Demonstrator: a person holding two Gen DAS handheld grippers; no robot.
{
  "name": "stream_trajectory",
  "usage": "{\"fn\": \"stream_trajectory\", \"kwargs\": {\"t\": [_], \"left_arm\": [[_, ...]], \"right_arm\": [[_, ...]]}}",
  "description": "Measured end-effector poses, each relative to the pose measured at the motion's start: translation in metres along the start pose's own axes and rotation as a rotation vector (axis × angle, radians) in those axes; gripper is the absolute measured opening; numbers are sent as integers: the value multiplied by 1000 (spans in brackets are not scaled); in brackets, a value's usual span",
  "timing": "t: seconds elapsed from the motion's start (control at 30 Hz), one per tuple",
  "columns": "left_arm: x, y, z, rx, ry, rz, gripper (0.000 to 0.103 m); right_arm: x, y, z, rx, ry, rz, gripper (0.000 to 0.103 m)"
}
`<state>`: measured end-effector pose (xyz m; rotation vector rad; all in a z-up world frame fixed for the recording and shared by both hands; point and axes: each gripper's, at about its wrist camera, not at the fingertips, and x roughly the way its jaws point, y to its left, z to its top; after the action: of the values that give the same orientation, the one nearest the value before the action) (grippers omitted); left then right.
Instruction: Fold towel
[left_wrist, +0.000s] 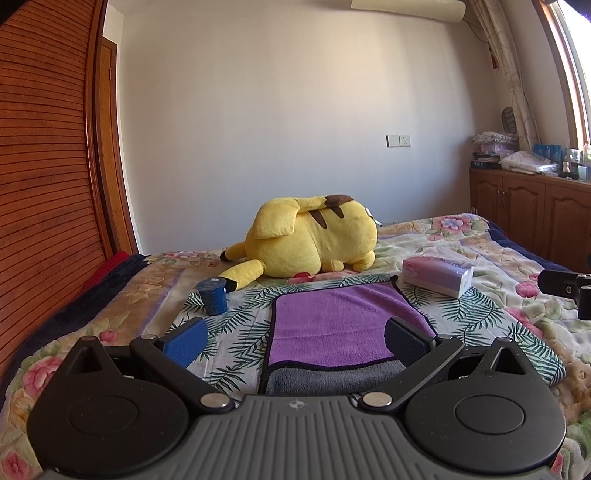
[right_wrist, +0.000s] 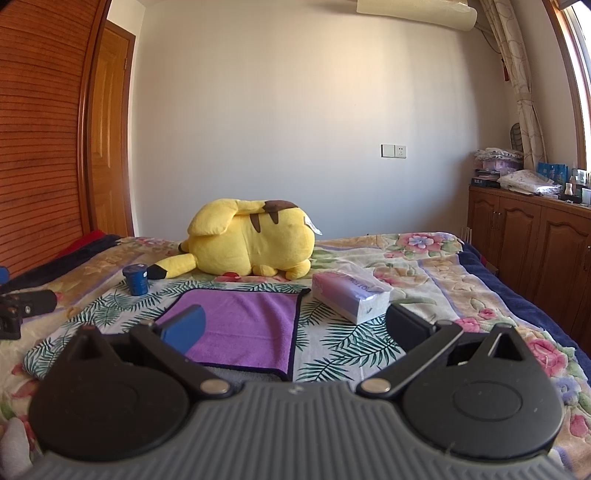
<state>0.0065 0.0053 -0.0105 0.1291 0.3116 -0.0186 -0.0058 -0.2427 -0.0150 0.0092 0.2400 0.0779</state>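
On the flowered bed (left_wrist: 491, 258), a palm-leaf cloth (left_wrist: 236, 332) carries the purple towel (left_wrist: 332, 321), its landmark. The yellow plush (left_wrist: 314, 236) lies beyond the towel, the tissue pack (left_wrist: 437, 275) at its far right corner, the blue cup (left_wrist: 212, 295) off its far left corner. Bare cloth borders the towel left and right. A purple layer lies over grey, black-trimmed. My left gripper (left_wrist: 295, 343) and right gripper (right_wrist: 295, 328) hover near it, all 4 fingers spread, holding nothing.
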Motion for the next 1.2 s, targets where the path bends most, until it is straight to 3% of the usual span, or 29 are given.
{"fn": "stream_trajectory", "kwargs": {"t": [0.43, 0.93, 1.1, 1.2], "left_arm": [[14, -11, -4, 58, 106, -27, 87], [39, -5, 8, 55, 133, -74, 87], [53, 6, 15, 21, 152, -97, 87], [62, 7, 18, 27, 161, -116, 83]], "right_arm": [[22, 5, -1, -45, 46, 40, 103], [57, 7, -1, -55, 126, 83, 103], [71, 6, -1, -52, 153, 97, 90], [81, 6, -3, -52, 171, 97, 89]]}}
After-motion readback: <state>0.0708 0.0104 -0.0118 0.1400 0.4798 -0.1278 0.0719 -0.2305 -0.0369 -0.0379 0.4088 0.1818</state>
